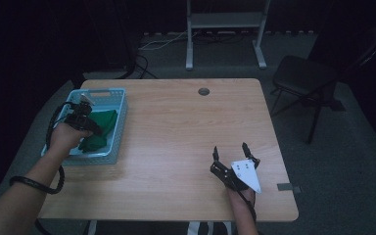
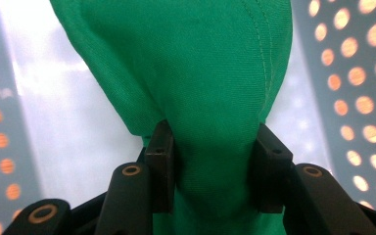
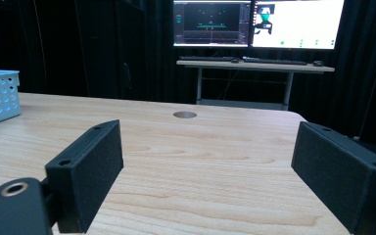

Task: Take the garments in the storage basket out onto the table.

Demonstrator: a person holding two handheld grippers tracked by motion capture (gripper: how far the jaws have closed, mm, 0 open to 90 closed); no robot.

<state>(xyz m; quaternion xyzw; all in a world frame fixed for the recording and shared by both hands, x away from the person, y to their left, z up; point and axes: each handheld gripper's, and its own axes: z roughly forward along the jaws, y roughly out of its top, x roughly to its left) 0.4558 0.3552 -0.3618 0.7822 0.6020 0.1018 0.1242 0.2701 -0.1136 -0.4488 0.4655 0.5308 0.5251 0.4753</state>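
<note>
While the left claw point(image 1: 84, 119) sits inside the pale blue basket point(image 1: 119, 128), its jaws are pinched onto a bunched fold of the green cloth point(image 2: 196, 93), which lies in that basket at the tabletop's point(image 1: 176, 142) left edge. The left gripper view shows the fabric squeezed between the two pads, with the perforated basket walls close on either side.

The likeliest trouble is the grip itself: only a narrow gather of cloth is caught, so a quick lift could let it slide out and drop back into the basket. How much of the cloth still lies loose below the pinch cannot be told, and a trailing part might snag on the basket rim or drag the light basket along, tipping it or pushing it off the tabletop's edge, which it already sits beside. The cable looping near the forearm could also catch on the basket's near corner.

Well away from the basket, the right claw point(image 1: 231, 155) rests low over bare wood with jaws wide apart and nothing between them, too far off to steady the basket quickly.
</note>
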